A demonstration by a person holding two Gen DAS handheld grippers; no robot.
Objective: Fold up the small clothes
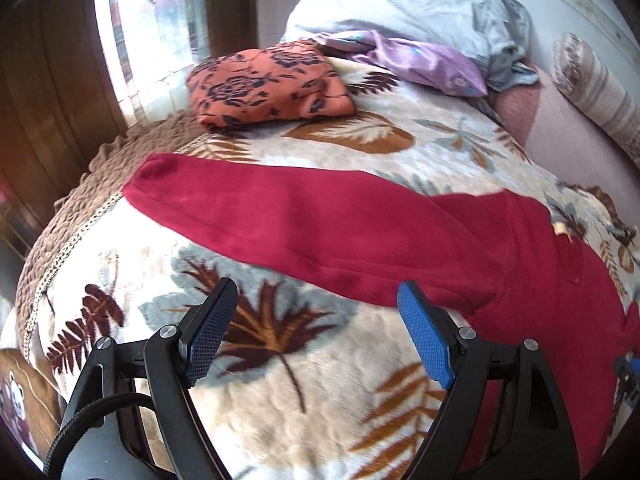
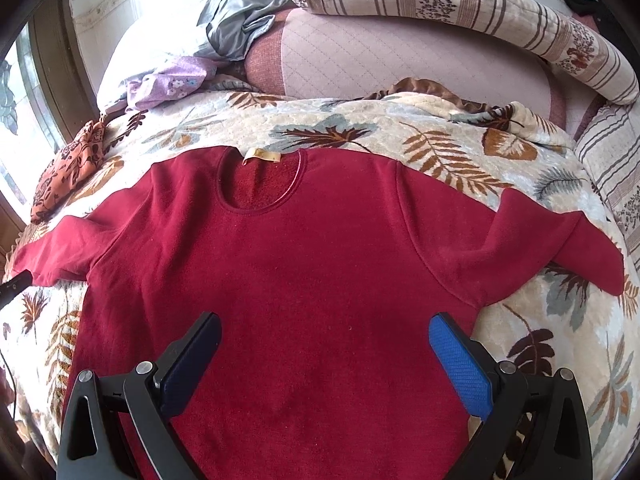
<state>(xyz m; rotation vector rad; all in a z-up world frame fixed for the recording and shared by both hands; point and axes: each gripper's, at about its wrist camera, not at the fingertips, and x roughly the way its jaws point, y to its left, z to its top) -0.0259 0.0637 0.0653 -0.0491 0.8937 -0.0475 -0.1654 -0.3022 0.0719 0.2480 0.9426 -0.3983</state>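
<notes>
A dark red fleece long-sleeved top (image 2: 288, 264) lies flat, sleeves spread, on the leaf-patterned bed blanket (image 2: 360, 132), unfolded, with both the left gripper (image 1: 318, 320) and right gripper (image 2: 325, 354) gaping empty above it, so the fold likely begins by pinching a sleeve.

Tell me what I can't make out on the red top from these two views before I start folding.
- Red top hem: right wrist view, hidden behind the right gripper and cut off by the bottom edge.
- Left cuff: right wrist view, runs out at the frame's left edge.
- Neck label: too small to read.
- Top's body: left wrist view, cut off at the right edge; only the sleeve shows beyond the left gripper.
</notes>
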